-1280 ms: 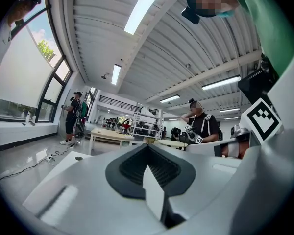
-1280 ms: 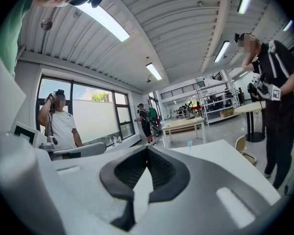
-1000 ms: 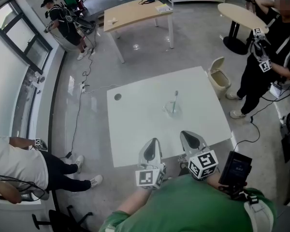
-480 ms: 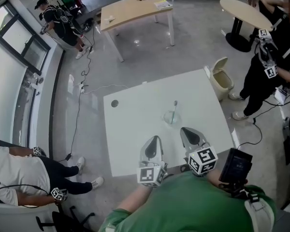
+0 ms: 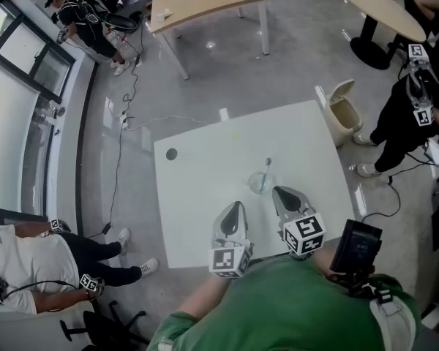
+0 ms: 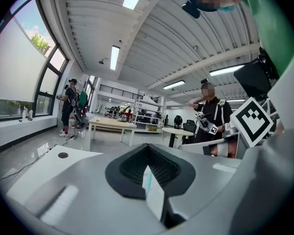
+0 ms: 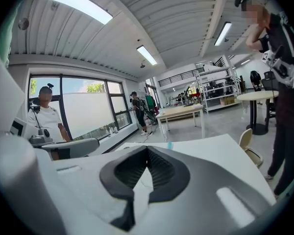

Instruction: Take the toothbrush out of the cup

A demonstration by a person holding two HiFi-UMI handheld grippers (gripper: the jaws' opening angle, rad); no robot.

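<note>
right gripper point(image 5: 283, 193) clenched, empty | left gripper point(image 5: 235, 209) clenched, empty, alongside | cup point(image 5: 260, 186) just ahead of right tips, toothbrush point(image 5: 266, 168) standing inside | step: approach | next: part right jaws, pinch handle above rim, lift.

The surface point(image 5: 197, 203) slid lower in the head view, and the cup point(image 5: 261, 184) with the toothbrush point(image 5: 266, 168) came closer to both grippers. The right claw point(image 5: 280, 193) drew forward until its tip stood just beside the cup, where a clear gap had parted them before. The left claw point(image 5: 235, 209) reached farther over the surface's near edge. The person in white point(image 5: 18, 258) at lower left sank toward the corner.
</note>
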